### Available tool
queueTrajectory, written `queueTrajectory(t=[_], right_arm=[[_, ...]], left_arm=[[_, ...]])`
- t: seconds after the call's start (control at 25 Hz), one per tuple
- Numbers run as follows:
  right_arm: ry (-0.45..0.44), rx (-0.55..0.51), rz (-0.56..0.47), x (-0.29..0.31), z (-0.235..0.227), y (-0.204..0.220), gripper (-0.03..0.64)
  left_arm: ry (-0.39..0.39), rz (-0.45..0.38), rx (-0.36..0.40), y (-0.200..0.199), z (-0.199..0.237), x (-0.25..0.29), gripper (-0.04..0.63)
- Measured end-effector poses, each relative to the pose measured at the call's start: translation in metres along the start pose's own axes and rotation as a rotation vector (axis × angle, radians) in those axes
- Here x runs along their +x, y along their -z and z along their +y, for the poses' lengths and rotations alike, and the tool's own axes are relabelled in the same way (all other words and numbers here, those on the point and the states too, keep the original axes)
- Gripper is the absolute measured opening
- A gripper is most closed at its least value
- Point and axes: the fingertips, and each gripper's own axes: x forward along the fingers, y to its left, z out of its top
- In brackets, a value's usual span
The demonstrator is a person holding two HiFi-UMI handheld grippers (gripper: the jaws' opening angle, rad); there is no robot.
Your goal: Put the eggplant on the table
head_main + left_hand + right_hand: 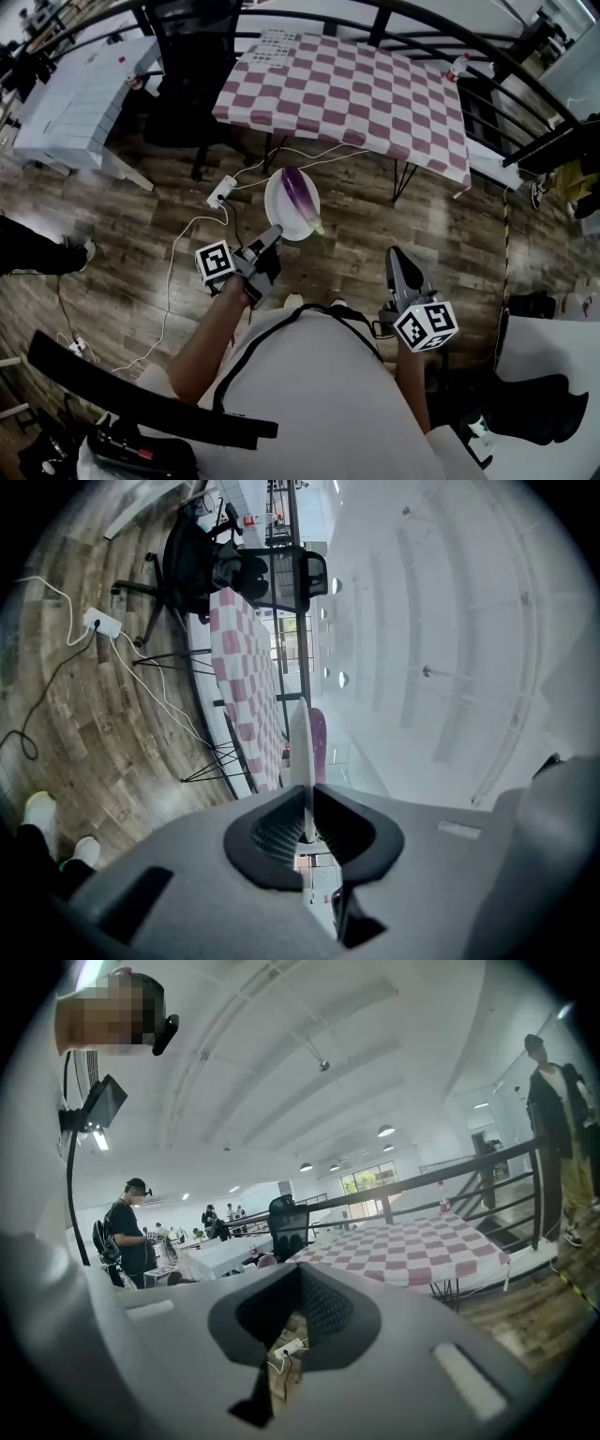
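Observation:
In the head view a purple eggplant (300, 195) lies on a white plate (277, 208), carried above the wooden floor. My left gripper (272, 232) is shut on the plate's near rim. The left gripper view shows the plate (300, 747) edge-on between the jaws, with the eggplant (320, 738) on its right face. The table with the pink-and-white checked cloth (356, 89) stands ahead, beyond the plate, and also shows in both gripper views (239, 663) (412, 1246). My right gripper (396, 255) hangs at the right, shut and holding nothing (291, 1326).
A black office chair (187, 66) stands left of the checked table. A white power strip (221, 193) with cables lies on the floor under the plate. A black railing (525, 84) runs behind the table. People stand in the distance (127, 1232) and at the railing (562, 1119).

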Motion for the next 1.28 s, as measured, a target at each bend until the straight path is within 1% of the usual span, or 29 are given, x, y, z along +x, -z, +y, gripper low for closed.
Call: queueTrajectory(t=[0.24,0.4,0.72,0.96,1.28], right_arm=[[0.0,-0.009,0.015,0.008,0.005,-0.005,0.006],[-0.019,-0.012,0.027,0.016,0.004,-0.003,0.006],[-0.054,-0.005,0.033,0.04,-0.004,-0.003,0.006],[-0.066,-0.008,0.032,0.061,-0.03,-0.016,0.006],[-0.064,0.009,0.037,0.094,-0.086,-0.035,0.006]], left_arm=[[-0.003,-0.015,-0.006,-0.01,0.001,-0.01,0.037],[0.0,-0.037,-0.018,-0.014,0.003,-0.011,0.037],[-0.009,-0.06,-0.012,-0.027,0.005,-0.003,0.038],[-0.02,-0.07,-0.006,-0.04,0.008,0.023,0.037],[-0.022,-0.064,-0.011,-0.055,0.01,0.087,0.038]])
